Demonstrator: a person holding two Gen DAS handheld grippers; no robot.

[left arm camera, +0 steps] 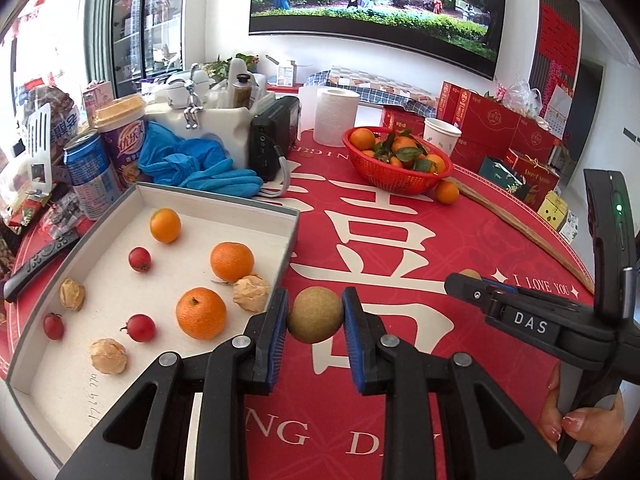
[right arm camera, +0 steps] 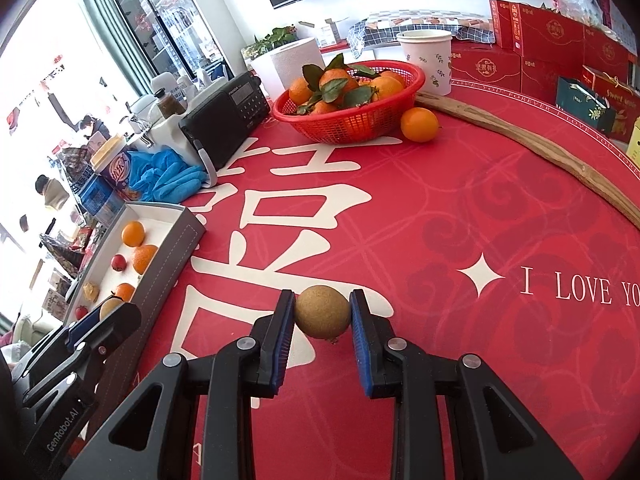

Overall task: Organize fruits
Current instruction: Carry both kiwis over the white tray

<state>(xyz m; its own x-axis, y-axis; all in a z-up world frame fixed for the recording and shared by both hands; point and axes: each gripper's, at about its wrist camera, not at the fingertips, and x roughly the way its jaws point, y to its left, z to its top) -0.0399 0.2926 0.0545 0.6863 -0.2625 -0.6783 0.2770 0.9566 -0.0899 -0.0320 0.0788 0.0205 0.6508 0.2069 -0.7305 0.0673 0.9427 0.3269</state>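
Observation:
My left gripper [left arm camera: 315,314] is shut on a round tan longan [left arm camera: 315,315], held just right of the tray's wall. The shallow grey tray [left arm camera: 224,196] holds three oranges [left arm camera: 231,262], three small red fruits [left arm camera: 140,259] and three papery tan husked fruits [left arm camera: 251,293]. My right gripper [right arm camera: 322,314] is shut on a second tan longan [right arm camera: 322,312] low over the red tablecloth [right arm camera: 460,208]. The right gripper also shows in the left wrist view [left arm camera: 464,282], and the left gripper in the right wrist view [right arm camera: 112,316] beside the tray [right arm camera: 176,248].
A red basket of leafy oranges [left arm camera: 396,178] stands at the back, with a loose orange [left arm camera: 447,192] and a wooden stick [left arm camera: 524,228] beside it. A radio [left arm camera: 272,140], blue gloves [left arm camera: 192,168], cans, a paper cup [left arm camera: 440,136] and red boxes crowd the far edge.

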